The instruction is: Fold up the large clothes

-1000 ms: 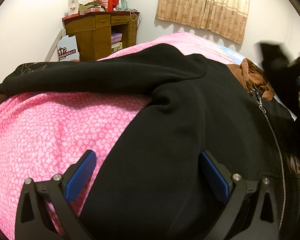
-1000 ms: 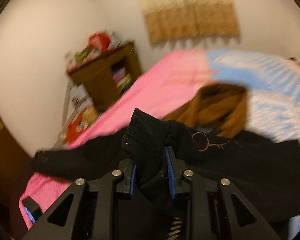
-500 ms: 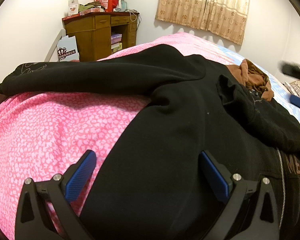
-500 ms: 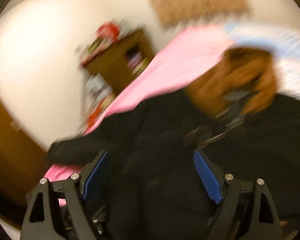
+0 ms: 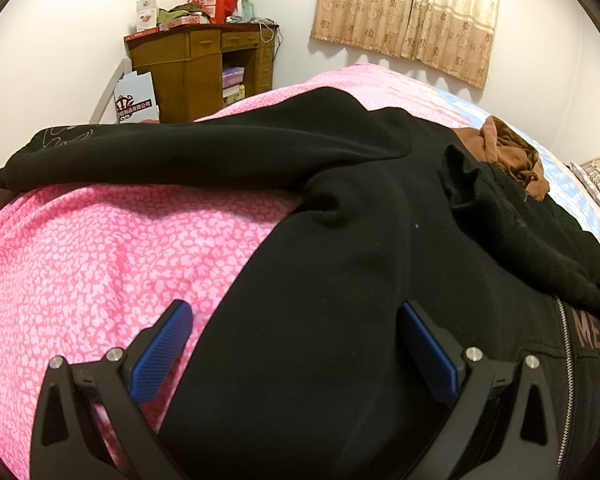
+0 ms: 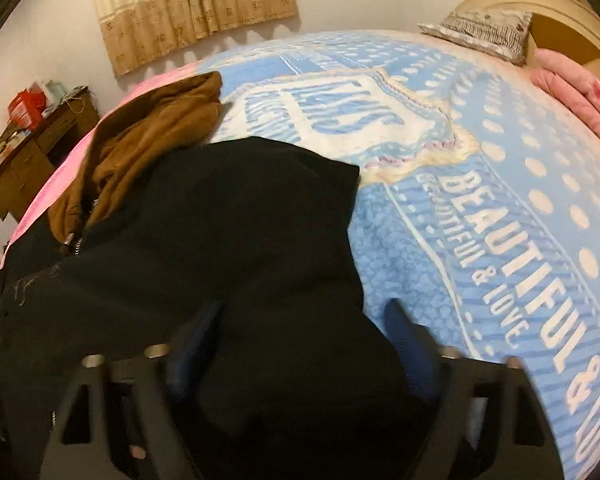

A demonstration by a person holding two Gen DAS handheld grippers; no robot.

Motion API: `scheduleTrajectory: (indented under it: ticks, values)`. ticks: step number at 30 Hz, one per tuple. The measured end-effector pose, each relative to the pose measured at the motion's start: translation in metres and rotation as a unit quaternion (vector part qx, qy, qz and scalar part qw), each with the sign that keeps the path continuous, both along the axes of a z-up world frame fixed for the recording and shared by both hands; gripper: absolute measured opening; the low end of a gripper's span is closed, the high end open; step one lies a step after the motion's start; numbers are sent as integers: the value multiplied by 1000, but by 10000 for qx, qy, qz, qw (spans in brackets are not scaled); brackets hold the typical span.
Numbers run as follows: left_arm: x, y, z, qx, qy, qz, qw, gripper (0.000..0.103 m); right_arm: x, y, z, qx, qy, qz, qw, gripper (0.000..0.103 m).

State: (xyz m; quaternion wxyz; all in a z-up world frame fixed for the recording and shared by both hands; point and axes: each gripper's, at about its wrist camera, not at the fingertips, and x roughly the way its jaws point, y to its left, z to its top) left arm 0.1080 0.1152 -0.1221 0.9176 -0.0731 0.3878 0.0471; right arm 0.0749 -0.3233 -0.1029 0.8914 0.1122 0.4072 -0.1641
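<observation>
A large black zip-up hoodie (image 5: pixel 340 240) lies spread on the bed. Its left sleeve (image 5: pixel 160 152) stretches out to the left over the pink bedspread. Its right sleeve (image 5: pixel 520 224) lies folded across the chest. The brown-lined hood (image 5: pixel 508 152) is at the far end. My left gripper (image 5: pixel 292 336) is open and low over the hoodie's lower left body. In the right wrist view my right gripper (image 6: pixel 300 336) is open over the hoodie's right side (image 6: pixel 240 240), its blue pads blurred. The brown hood (image 6: pixel 148 128) lies beyond.
The pink leopard-print bedspread (image 5: pixel 100 272) covers the left half of the bed, a blue blanket with lettering (image 6: pixel 480 200) the right. A wooden desk (image 5: pixel 204 68) with boxes stands in the corner. A pillow (image 6: pixel 476 32) and a pink quilt (image 6: pixel 580 96) lie by the headboard.
My right gripper carried the right sleeve's cuff over the chest, let it go and opened, then swung right to the hoodie's right edge. The left gripper has not moved.
</observation>
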Motion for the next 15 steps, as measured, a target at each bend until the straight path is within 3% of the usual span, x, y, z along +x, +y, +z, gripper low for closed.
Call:
scheduleTrajectory:
  ticks: [3,7,9,13,15]
  values:
    - [0,0,0,-2,-3,-1,10000,103,-11,-4,5,1,-213,-124,9997,53]
    - [-1,0,0,3,-5,1,10000,103,-25,-41,-1,669,-485,-800,9934,52]
    - [0,0,0,8,-3,2,10000,103,-20,-44,-5,871,-474,-735,9924,57]
    - [-1,0,-1,8,-5,-1,10000,103,-12,-35,-1,701,-258,-369,9965,64]
    - [0,0,-1,12,-6,0,10000,103,-32,-37,13,919,-587,-507,9927,65]
